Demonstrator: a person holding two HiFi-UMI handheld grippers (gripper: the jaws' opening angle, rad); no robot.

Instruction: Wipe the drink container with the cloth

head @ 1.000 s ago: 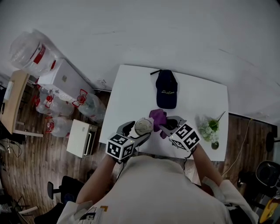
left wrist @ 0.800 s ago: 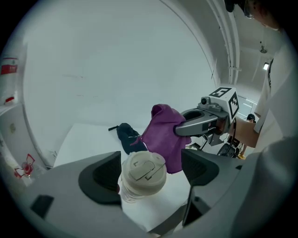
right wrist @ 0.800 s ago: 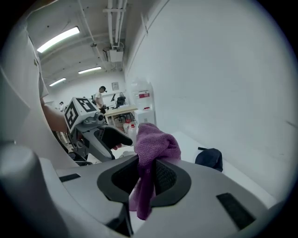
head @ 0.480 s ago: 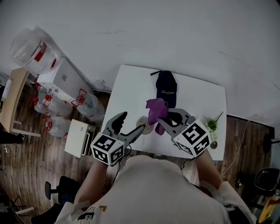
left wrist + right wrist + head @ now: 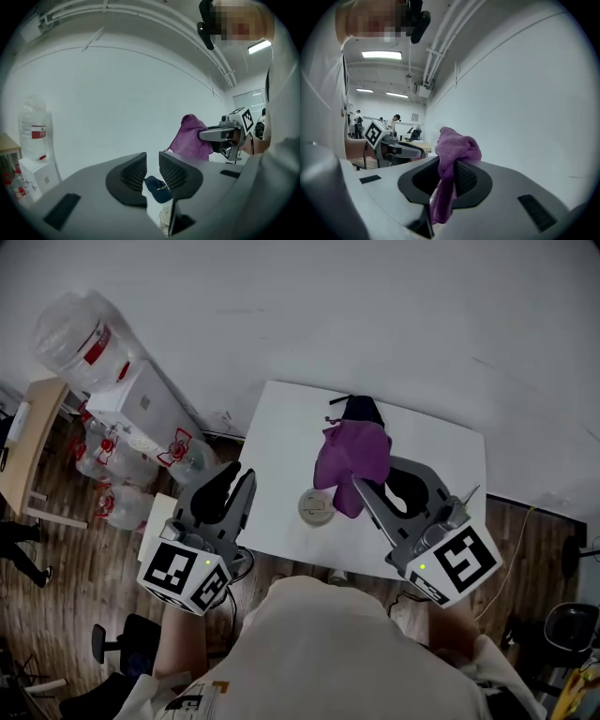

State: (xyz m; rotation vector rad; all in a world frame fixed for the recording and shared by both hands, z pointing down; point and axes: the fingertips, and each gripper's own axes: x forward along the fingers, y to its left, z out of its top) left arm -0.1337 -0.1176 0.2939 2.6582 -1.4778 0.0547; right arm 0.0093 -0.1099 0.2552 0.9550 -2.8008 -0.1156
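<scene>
The drink container (image 5: pixel 316 507), a pale round-lidded cup, stands on the white table (image 5: pixel 281 446) with neither gripper touching it. Its top also shows low in the left gripper view (image 5: pixel 165 220). My left gripper (image 5: pixel 239 474) is raised to the left of the table. Its jaws (image 5: pixel 152 164) have just been closing and now leave a narrow gap with nothing between them. My right gripper (image 5: pixel 375 474) is raised over the table's right half and is shut (image 5: pixel 447 173) on the purple cloth (image 5: pixel 352 460) (image 5: pixel 454 150), which hangs bunched from the pads.
A dark blue cap (image 5: pixel 361 409) lies at the table's far side, partly hidden by the cloth. Large water bottles (image 5: pixel 70 338), a white box (image 5: pixel 141 404) and smaller bottles (image 5: pixel 112 465) crowd the floor on the left. A plant stem (image 5: pixel 466 495) shows by the table's right edge.
Both grippers have risen well above the table. The left one let go of the container, which stays on the table, and its jaws closed to a narrow gap. The right one lifted the cloth.
</scene>
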